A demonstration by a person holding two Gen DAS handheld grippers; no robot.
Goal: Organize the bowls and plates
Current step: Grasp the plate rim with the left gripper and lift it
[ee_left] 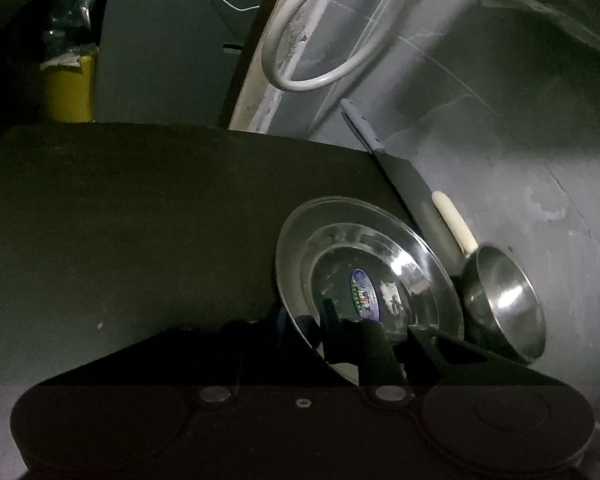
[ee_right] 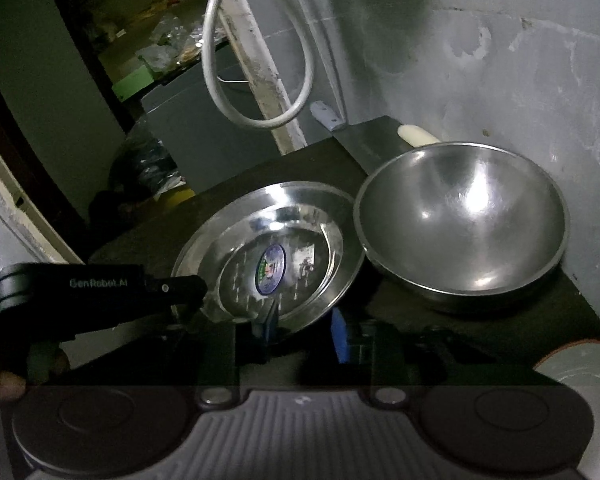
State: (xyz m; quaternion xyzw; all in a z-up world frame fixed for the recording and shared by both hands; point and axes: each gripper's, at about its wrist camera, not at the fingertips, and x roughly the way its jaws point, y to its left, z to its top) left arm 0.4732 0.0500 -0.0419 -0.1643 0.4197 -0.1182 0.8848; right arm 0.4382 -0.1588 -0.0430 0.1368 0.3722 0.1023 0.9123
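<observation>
— The left claw (ee_left: 396, 332): what has it got?
— It is clamped on the rim of the steel plate (ee_left: 368, 276). The right wrist camera shows its tip on the plate's left edge. The right claw (ee_right: 304, 326) has the plate's near rim between its blue pads (ee_right: 340, 336), but it is too dark there to tell whether they press on it.
— And the containers?
— The steel bowl (ee_right: 460, 216) is the biggest. It stands upright just beside the plate, against the wall, with only reflections inside. The plate sits tilted and carries a round sticker (ee_right: 271, 268) in its well.
— Anything hard to make out?
— Behind the bowl, a cleaver (ee_left: 404, 196) leans on the wall, and a cream handle (ee_left: 456, 224) is partly hidden by the bowl. The claws cover the plate's near edge.
— The surroundings?
— A dark counter (ee_left: 140, 220), a stained grey wall (ee_left: 500, 140), a white cable loop (ee_left: 300, 80) hanging above, and a yellow bin (ee_left: 70, 88) beyond the counter. The room is dim.
</observation>
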